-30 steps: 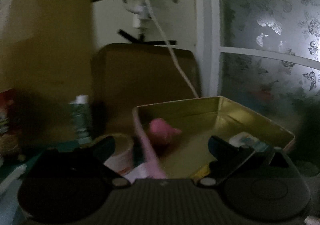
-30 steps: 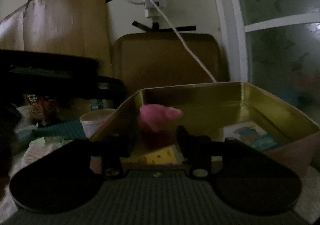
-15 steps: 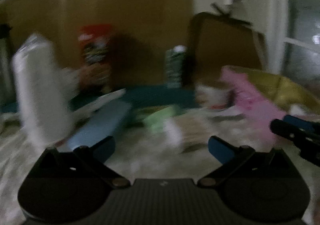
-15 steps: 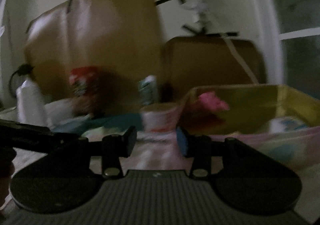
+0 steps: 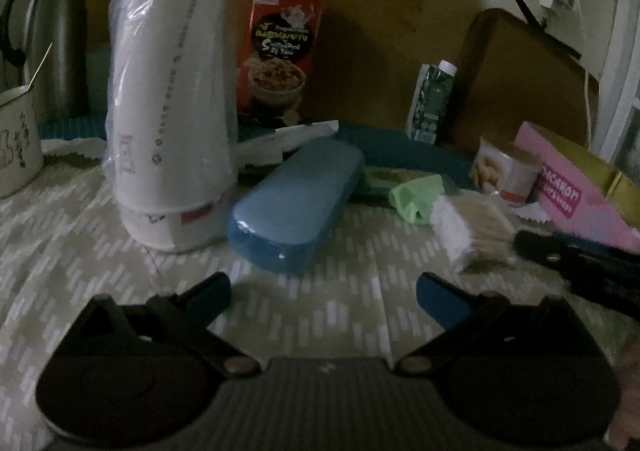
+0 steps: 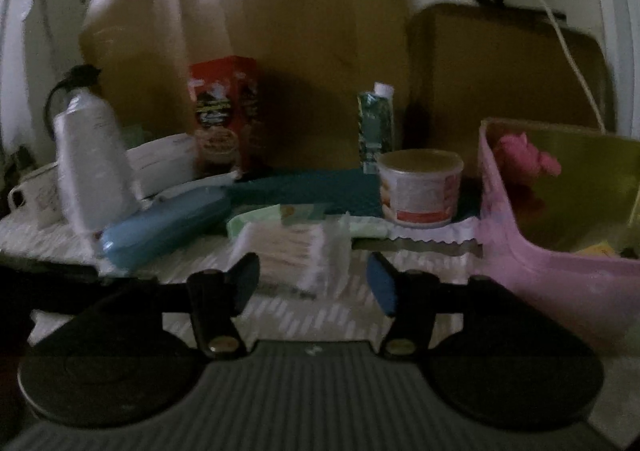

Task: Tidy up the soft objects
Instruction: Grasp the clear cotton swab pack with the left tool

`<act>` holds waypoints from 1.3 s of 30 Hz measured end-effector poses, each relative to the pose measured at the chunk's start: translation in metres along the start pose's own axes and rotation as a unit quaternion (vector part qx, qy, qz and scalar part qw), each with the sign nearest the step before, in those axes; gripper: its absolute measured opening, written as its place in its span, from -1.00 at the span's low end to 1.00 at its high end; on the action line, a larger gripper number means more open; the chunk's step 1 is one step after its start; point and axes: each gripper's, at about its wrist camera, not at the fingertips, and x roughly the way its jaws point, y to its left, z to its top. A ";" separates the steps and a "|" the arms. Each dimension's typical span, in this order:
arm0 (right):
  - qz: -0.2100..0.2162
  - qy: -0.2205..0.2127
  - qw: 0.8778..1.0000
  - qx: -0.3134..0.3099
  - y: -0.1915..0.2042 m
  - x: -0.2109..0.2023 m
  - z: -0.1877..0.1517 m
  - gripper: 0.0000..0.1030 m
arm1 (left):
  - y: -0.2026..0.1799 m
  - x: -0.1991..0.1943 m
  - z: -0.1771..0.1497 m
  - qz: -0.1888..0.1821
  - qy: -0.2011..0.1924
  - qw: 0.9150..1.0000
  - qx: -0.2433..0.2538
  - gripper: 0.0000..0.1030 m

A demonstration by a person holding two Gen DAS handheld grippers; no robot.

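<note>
Left wrist view. Left claw (image 5: 323, 291) spread wide, nothing between its blue pads, low over the patterned bench (image 5: 60, 243). Landmark: the blue case (image 5: 296, 203), lying aslant just ahead of the claw. Left of the case and touching or nearly so, a wrapped stack of white cups (image 5: 172, 99), leaning. Behind the case, a red snack box (image 5: 280, 51) upright against brown cardboard. Right of the case, a crumpled green bag (image 5: 416, 195), then a pack of cotton swabs (image 5: 472, 231) flat on the bench. Beyond the swabs, a small tub (image 5: 506, 175); right of that, the pink wall of a tin box (image 5: 568, 191). A dark finger of the right claw (image 5: 576, 263) reaches in from the right edge, its tip just beside the swabs. A steel flask (image 5: 56, 39) stands far left of the case.

Right wrist view, blurred. Right claw (image 6: 314, 279) parted, jaws just been opening; the swab pack (image 6: 288, 251) lies just beyond the pads, in line with the gap, and I cannot tell any contact. The blue case (image 6: 164, 223) lies left of the swabs. Right of the case: the tub (image 6: 420, 187), a green carton (image 6: 374, 127) behind it, then the tin box (image 6: 560, 275) with a pink soft toy (image 6: 524, 163) inside near its left wall.
</note>
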 end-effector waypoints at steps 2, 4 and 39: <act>0.010 0.036 0.999 0.019 -0.006 0.019 0.005 0.22 | 0.001 -0.001 -0.001 -0.002 -0.001 1.000 -0.002 0.99; 0.025 0.066 0.997 0.032 -0.009 0.032 0.007 -0.06 | 0.001 -0.002 -0.001 -0.004 -0.002 1.000 -0.005 0.99; 0.044 -0.037 0.997 0.060 -0.033 -0.101 -0.041 -0.70 | -0.105 -0.020 0.028 -0.264 0.064 0.962 0.012 -0.12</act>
